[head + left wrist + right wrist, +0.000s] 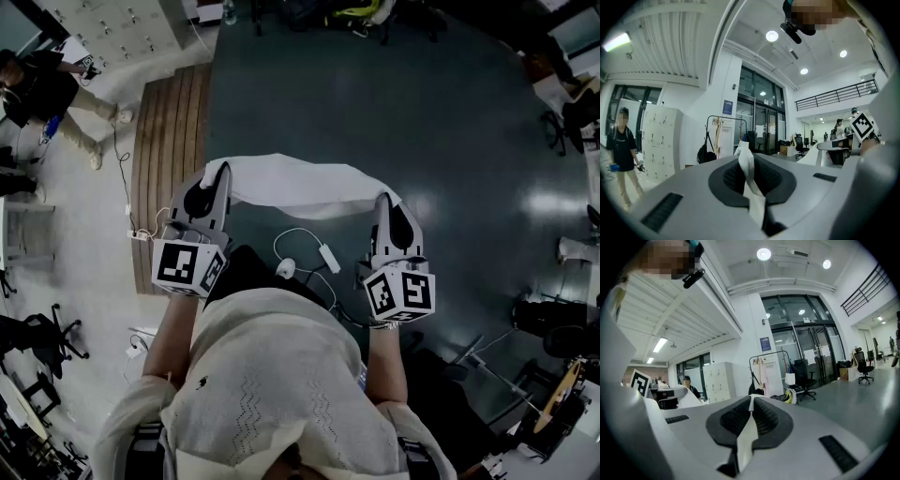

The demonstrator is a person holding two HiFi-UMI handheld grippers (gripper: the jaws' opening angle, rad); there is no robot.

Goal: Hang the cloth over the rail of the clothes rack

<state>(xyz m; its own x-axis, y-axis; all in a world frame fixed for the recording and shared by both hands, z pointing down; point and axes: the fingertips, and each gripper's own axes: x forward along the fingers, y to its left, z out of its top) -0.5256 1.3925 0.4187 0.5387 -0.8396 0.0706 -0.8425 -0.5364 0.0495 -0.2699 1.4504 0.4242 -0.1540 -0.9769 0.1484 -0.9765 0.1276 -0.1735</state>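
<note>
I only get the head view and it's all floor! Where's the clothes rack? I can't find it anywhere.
Observer: It's out ahead of you. In the left gripper view the clothes rack stands just right of the lockers.
Operator: Is there stuff hanging on it?
Observer: Yes, a dark bag hangs from its left end.
Operator: Am I really holding the cloth? I can't see the pinchy bits.
Observer: You are. Each gripper view shows the cloth pinched between closed jaws, in the left gripper and in the right gripper.
</note>
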